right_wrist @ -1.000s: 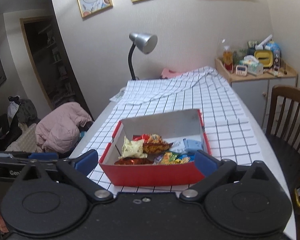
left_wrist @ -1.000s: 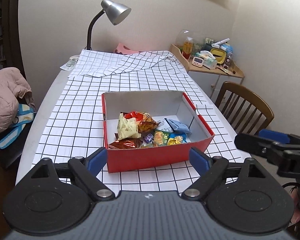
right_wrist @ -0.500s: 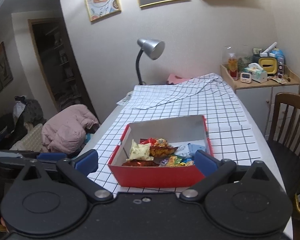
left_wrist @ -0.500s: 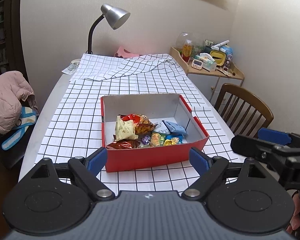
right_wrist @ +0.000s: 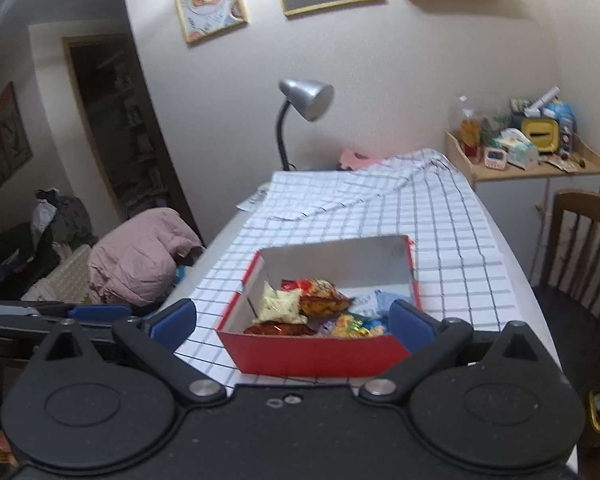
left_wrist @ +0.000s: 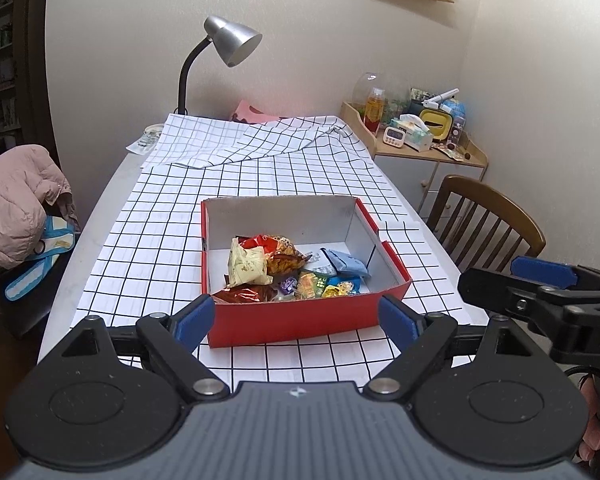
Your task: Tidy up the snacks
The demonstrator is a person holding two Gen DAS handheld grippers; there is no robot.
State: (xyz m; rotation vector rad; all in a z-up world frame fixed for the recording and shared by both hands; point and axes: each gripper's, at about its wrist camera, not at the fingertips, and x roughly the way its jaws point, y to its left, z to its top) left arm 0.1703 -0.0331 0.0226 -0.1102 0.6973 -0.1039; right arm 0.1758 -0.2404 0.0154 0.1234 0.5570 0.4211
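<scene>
Ahead of my left gripper (left_wrist: 296, 320), jaws wide and holding nothing, the red box (left_wrist: 300, 320) sits on the checked cloth (left_wrist: 160, 240). Inside lie a pale yellow bag (left_wrist: 247, 266), an orange bag (left_wrist: 284, 258), a blue packet (left_wrist: 346, 263); the smallest sweets blur. My right gripper (right_wrist: 294, 322) is spread empty too.

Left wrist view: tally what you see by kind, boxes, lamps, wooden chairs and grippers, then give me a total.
Red cardboard box holding snack packets: 1
Silver gooseneck desk lamp: 1
Brown wooden slat-back chair: 1
Black two-finger grippers, left gripper and right gripper: 2
Total: 5
</scene>
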